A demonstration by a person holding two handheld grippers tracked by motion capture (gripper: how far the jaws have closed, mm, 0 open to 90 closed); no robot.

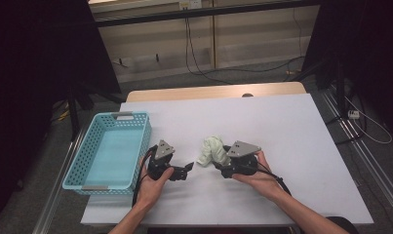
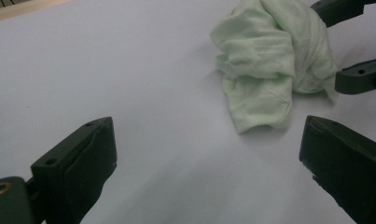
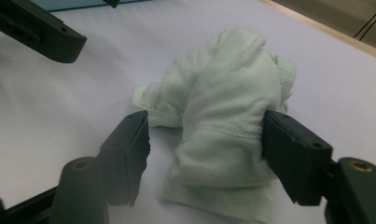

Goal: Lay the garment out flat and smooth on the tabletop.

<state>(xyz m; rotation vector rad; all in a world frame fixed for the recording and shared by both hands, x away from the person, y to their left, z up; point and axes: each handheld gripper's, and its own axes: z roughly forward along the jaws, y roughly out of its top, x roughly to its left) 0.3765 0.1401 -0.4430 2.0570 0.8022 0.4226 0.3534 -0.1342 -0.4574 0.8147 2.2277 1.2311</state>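
A: Cloth [image 3: 227, 121] is being straddled by the right gripper [image 3: 204, 140] on the white table [image 1: 291, 126], right of the basket [image 1: 87, 170]. One jaw is touching the cloth's side; a gap is being left at the other, so nothing is being pinched yet.

B: And the left gripper [image 2: 209, 158]?

A: It is being held with its jaws spread wide over bare table, the cloth lying just beyond them.

B: What is being risked?

A: Probably a shallow catch. The bundle is crumpled and loosely folded, so if only an outer fold is being caught, the rest could be left sagging or dragged across the table. It could also be pushed sideways by the one jaw already touching.

B: Anything else?

A: The two grippers are being kept near each other, so a clash is being risked if both are brought in.

B: Counts?

A: One cloth, one basket, two grippers, one table.
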